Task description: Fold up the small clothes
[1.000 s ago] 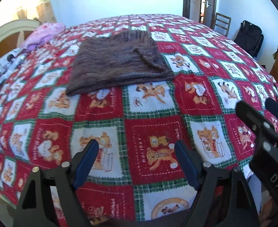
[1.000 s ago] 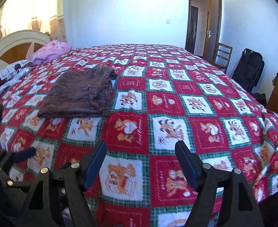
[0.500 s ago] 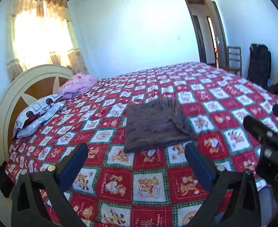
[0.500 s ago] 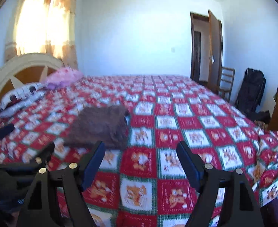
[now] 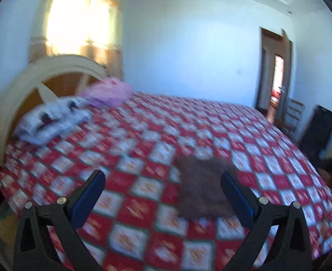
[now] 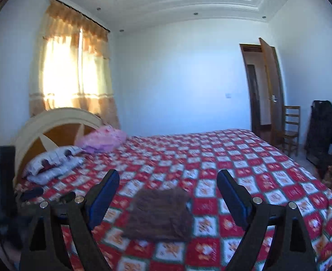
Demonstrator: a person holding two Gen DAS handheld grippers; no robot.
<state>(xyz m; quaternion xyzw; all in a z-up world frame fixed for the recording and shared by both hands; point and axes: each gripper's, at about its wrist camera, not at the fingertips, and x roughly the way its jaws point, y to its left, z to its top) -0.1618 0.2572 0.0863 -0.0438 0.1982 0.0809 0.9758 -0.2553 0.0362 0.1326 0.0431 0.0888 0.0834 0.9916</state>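
Note:
A folded brown knitted garment [image 5: 203, 186] lies flat on the red checked bedspread [image 5: 143, 149]. It also shows in the right wrist view [image 6: 160, 214]. My left gripper [image 5: 161, 197] is open and empty, held well back from the bed, with the garment behind its right finger. My right gripper [image 6: 164, 197] is open and empty, also well back, with the garment seen between its fingers. The left gripper's body [image 6: 5, 203] shows at the left edge of the right wrist view.
A pink bundle [image 6: 103, 141] and a patterned pillow [image 6: 53, 163] lie by the round headboard [image 6: 59, 126]. A wooden chair [image 6: 290, 131], a dark bag [image 6: 319, 131] and an open door [image 6: 265, 90] stand at the right beyond the bed.
Both grippers have pulled back and tilted up from the bed, so the garment looks smaller and farther away. The left view has swung left. The garment has not moved.

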